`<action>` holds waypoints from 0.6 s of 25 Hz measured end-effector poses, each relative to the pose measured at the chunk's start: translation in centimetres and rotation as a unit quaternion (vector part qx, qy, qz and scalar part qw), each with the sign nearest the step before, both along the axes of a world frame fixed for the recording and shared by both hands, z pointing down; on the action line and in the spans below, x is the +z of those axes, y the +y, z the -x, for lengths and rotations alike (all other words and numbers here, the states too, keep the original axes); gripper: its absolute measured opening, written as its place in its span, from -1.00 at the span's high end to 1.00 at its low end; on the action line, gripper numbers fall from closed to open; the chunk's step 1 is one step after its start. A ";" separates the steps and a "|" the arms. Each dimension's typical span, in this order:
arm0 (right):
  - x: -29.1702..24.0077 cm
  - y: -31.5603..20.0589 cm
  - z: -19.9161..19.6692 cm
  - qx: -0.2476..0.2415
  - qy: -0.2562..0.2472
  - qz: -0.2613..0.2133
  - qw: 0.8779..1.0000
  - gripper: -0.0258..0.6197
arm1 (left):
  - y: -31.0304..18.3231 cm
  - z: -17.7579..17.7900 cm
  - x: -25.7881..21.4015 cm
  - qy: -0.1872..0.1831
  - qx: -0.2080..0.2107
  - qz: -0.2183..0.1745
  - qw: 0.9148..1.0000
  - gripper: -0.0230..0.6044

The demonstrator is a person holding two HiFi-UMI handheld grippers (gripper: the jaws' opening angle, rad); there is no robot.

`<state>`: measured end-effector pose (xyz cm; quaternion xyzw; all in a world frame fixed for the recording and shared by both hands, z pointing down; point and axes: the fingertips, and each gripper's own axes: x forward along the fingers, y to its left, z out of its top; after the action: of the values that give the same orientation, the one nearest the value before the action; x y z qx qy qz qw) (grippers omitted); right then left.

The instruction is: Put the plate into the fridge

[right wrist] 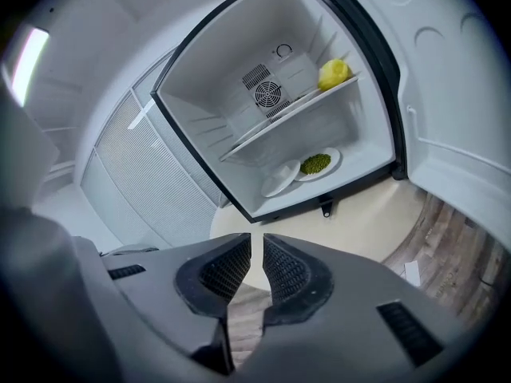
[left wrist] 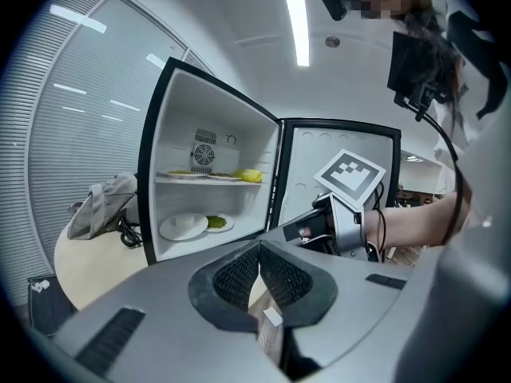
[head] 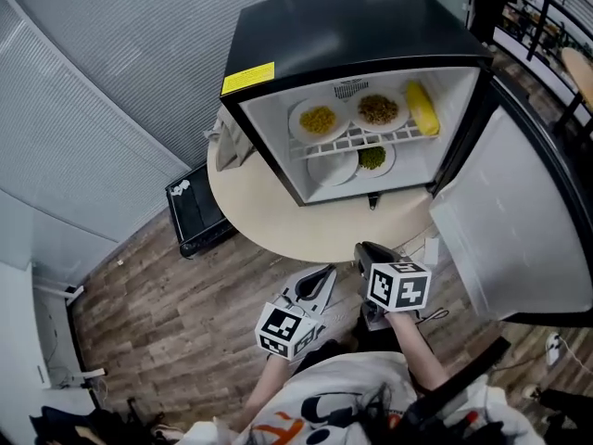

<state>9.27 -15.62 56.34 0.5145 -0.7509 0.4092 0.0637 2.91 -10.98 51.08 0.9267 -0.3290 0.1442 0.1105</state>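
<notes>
The black mini fridge (head: 361, 26) stands open on a round cream table (head: 269, 216). Its upper shelf holds a plate of yellow food (head: 318, 119), a plate of brown food (head: 378, 109) and a yellow item (head: 422, 108). Below lie an empty white plate (head: 334, 167) and a plate of green food (head: 372, 158). My left gripper (head: 324, 274) hangs low in front of the table, pads together, empty. Beside it, my right gripper (head: 366, 251) is narrowly parted with nothing between its pads (right wrist: 286, 271). In the right gripper view, the white plate (right wrist: 281, 178) shows inside the fridge.
The fridge door (head: 500, 221) swings out to the right. A grey bundle of cloth (head: 230, 142) with a cable lies on the table left of the fridge. A black box (head: 197, 207) sits on the wood floor beside the table. A paper scrap (right wrist: 411, 273) lies on the floor.
</notes>
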 end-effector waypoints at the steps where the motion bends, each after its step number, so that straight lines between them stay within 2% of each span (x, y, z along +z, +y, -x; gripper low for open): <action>1: 0.1 0.7 0.3 0.004 -0.001 0.001 1.000 0.74 | 0.6 0.3 0.1 -0.001 0.006 -0.001 1.000 0.89; 15: -0.6 9.7 6.6 0.031 0.006 -0.008 0.999 0.77 | 8.6 7.3 -0.7 0.010 0.033 -0.015 0.999 0.89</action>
<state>2.65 -5.91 55.73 0.5408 -0.7371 0.4020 0.0517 -4.41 -2.41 50.43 0.9400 -0.2994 0.1335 0.0948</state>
